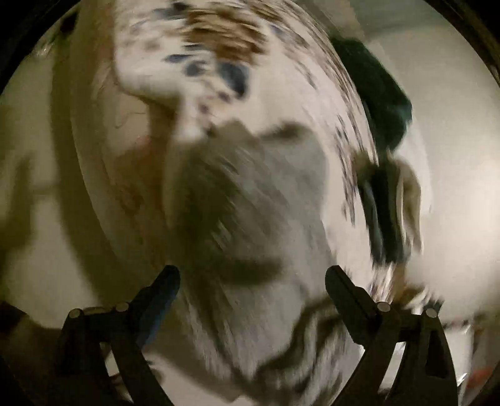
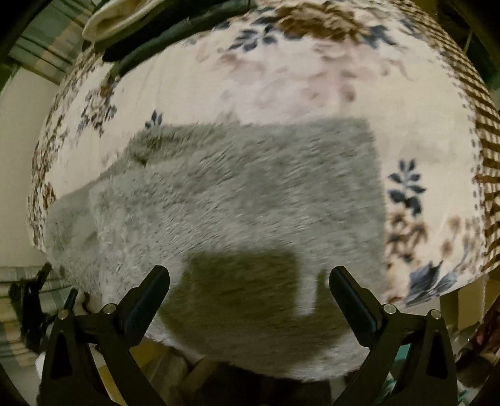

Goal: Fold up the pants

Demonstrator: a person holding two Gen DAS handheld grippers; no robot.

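Note:
Grey fuzzy pants (image 2: 237, 200) lie folded flat on a cream floral blanket (image 2: 312, 78). In the right wrist view my right gripper (image 2: 250, 281) is open and empty, just above the near edge of the pants, and its shadow falls on the fabric. The left wrist view is heavily blurred: the grey pants (image 1: 250, 187) show in the middle on the floral blanket (image 1: 218, 37). My left gripper (image 1: 251, 281) is open and empty above them.
Dark green clothing (image 2: 175, 34) and a cream garment (image 2: 115, 18) lie at the blanket's far left edge. A dark green item (image 1: 384, 93) shows at the right in the left wrist view. The blanket's near edge drops off below the pants.

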